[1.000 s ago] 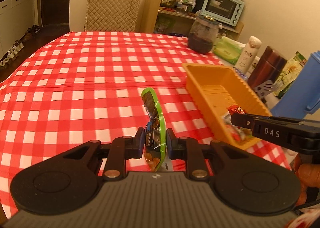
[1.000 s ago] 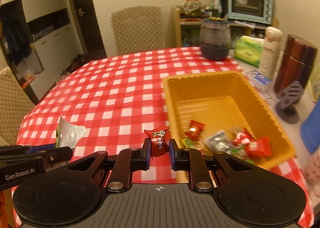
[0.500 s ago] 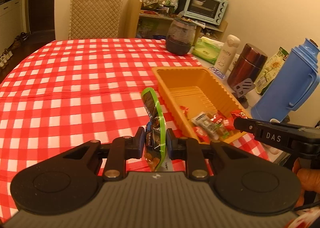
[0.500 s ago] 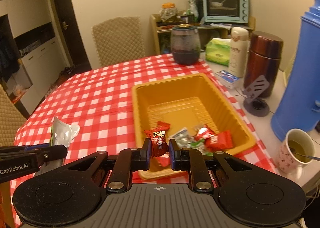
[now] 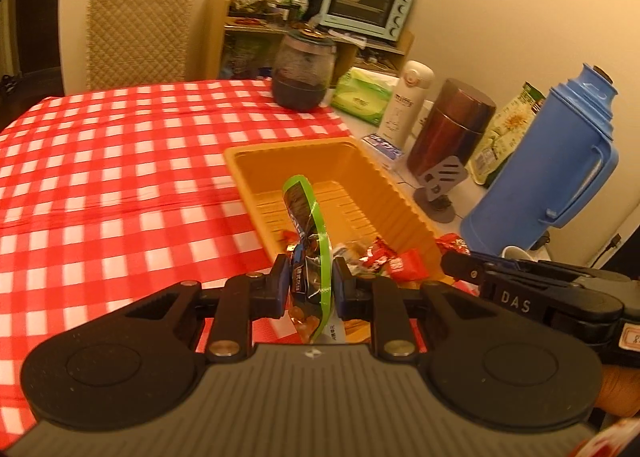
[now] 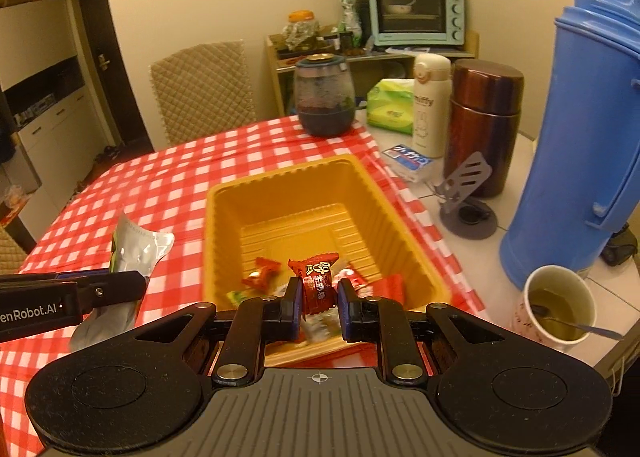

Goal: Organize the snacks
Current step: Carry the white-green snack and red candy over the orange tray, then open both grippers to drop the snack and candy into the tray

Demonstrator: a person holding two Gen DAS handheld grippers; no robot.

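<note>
The left gripper point(image 5: 308, 284) is pinching a green-edged snack pouch point(image 5: 307, 257) edge-on between its fingers, so the pouch stands upright and rises ahead of the fingertips; held this way it can probably drop straight down once let go. Directly ahead of and below that gripper sits the orange plastic tray point(image 5: 404, 197) on the red-checked table point(image 5: 120, 177), with a heap of wrapped candies point(image 5: 384, 257) at its near end, just past the fingertips.

The right gripper point(image 6: 318, 303) is pinching a red wrapped candy point(image 6: 317, 283), upright, with its crimped top showing above the pads. The tray's near rim lies just under these fingertips, which suggests that both snacks are being brought over the tray for release into it.

The right wrist view shows the silver back of the pouch off to the left of the right gripper, and that the pouch hangs over the tablecloth beside the tray's left wall rather than over the tray itself, which the left view's foreshortening hides. It also shows a paper cup point(image 6: 560, 307) with drink and spoon, right of the gripper. The left wrist view alone shows the pouch's green edge and dark print, and the right gripper's finger off to its right by the tray's near right corner.
</note>
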